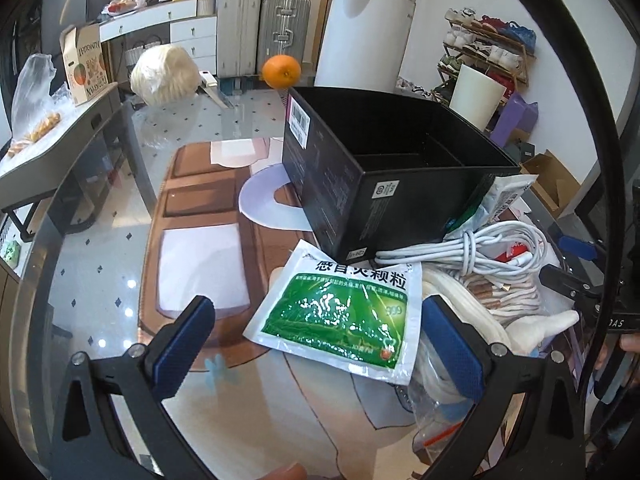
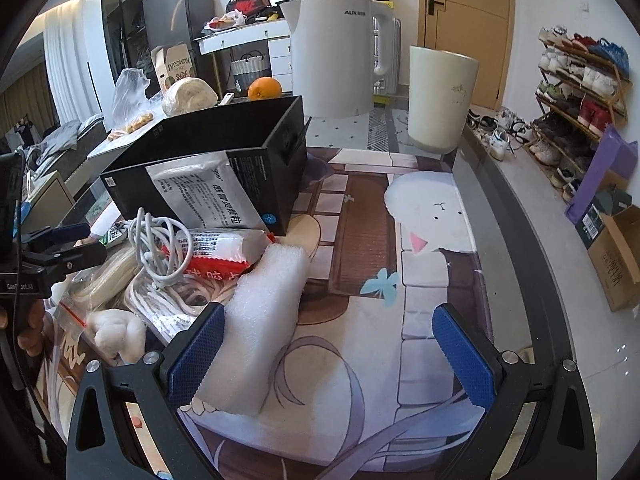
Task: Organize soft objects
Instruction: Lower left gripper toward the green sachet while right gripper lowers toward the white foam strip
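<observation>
An open black box (image 1: 384, 176) stands on the printed mat; it also shows in the right wrist view (image 2: 216, 164). A green medicine sachet (image 1: 340, 312) lies flat in front of it, between the fingers of my open, empty left gripper (image 1: 320, 340). Beside it lie a coiled white cable (image 1: 476, 248), white rope (image 1: 496, 300) and a white plush piece (image 1: 548, 324). My right gripper (image 2: 328, 356) is open and empty; a white foam roll (image 2: 260, 320) lies by its left finger. A silver sachet (image 2: 208, 192) leans on the box above a red-and-white packet (image 2: 224, 248).
A white kettle (image 2: 332, 52), a cream cup (image 2: 440, 100) and an orange (image 2: 264, 88) stand behind the box. A wrapped white bundle (image 1: 166, 74) and a knife (image 1: 214, 88) lie at the table's far side. A zip bag (image 2: 72, 312) lies under the pile. A shoe rack (image 2: 580, 92) stands at the right.
</observation>
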`<state>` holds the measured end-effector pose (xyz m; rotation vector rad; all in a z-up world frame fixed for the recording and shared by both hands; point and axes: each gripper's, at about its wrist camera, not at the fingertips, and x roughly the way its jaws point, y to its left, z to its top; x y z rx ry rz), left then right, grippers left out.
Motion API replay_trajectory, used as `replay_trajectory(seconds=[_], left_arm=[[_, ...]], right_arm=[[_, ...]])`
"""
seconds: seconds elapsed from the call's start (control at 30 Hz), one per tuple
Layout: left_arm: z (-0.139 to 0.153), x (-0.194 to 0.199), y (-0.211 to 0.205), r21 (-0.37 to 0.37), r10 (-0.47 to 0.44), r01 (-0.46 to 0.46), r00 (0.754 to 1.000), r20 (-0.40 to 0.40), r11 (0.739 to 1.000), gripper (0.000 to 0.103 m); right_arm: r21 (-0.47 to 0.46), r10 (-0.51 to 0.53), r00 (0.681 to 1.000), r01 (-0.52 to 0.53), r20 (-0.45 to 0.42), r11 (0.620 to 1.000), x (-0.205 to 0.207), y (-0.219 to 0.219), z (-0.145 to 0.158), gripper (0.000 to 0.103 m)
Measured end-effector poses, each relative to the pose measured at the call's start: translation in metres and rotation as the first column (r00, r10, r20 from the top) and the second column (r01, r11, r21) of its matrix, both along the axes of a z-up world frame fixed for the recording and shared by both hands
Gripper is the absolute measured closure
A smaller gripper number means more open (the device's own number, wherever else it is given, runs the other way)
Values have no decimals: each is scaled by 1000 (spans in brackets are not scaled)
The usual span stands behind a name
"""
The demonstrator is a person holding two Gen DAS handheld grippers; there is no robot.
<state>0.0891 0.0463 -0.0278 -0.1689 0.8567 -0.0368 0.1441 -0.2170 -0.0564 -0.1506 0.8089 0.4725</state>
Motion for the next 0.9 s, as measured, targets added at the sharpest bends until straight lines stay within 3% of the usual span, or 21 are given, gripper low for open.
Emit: replay_trajectory(seconds=[0.43,0.7,0.9], left_arm=[[-6,11,3,-38,-21,19,999,-40,999,0],[-7,16,4,-25,-38,36,998,-48,999,2],[-5,14,2,-31,-70,69,997,-29,997,25]], right_arm=[[42,-2,999,4,-50,999,7,-4,-4,0],[59,25,998,-21,-64,998,3,2,-5,11],[93,42,996,-35,-74,995,0,-2,-5,23]])
